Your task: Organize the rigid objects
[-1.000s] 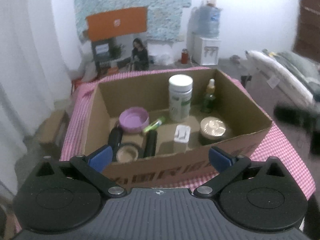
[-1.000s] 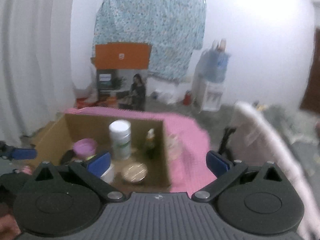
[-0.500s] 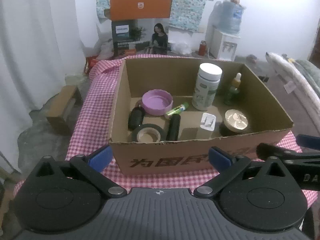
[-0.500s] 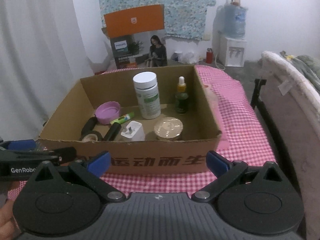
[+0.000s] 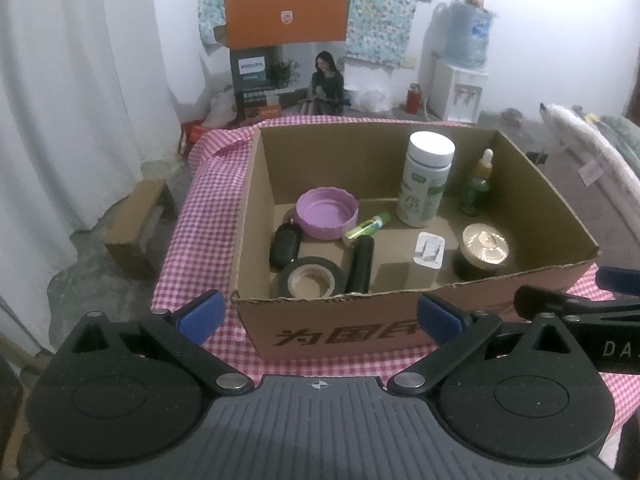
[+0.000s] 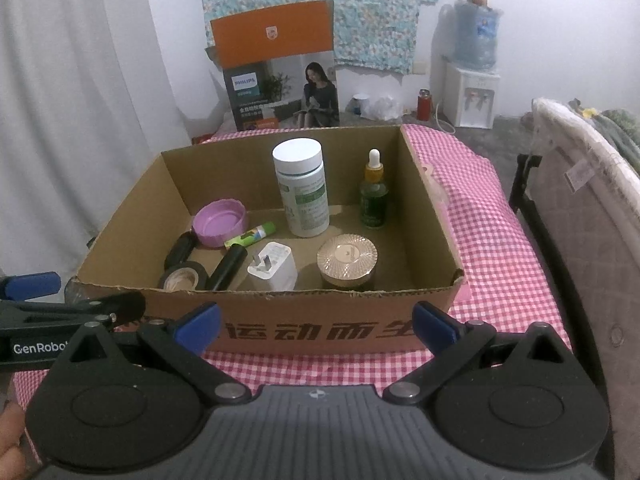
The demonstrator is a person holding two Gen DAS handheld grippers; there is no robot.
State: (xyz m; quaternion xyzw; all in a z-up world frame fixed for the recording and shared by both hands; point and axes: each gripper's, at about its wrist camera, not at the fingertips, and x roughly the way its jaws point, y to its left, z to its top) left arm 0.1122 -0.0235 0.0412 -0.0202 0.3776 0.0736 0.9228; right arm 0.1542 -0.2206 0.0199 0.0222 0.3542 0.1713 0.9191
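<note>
Both claws, left and right, hang empty with jaws apart just short of the box's near wall. The charger lies ahead near that wall, about centred for your right claw and right of centre for the left.

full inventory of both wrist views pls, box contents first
box: 1, brown cardboard, on checked cloth
bottle: 1, white, upright, box rear
dropper: 1, green, upright, right of bottle
lid: 1, purple, box left
tube: 1, green, lying beside lid
jar: 1, gold top, box front right
charger: 1, white, box front
tape: 1, black, front left
cylinders: 2, black, lying by tape
cloth: 1, pink checked, under box
left gripper: 1, blue fingers, open
right gripper: 1, blue fingers, open
</note>
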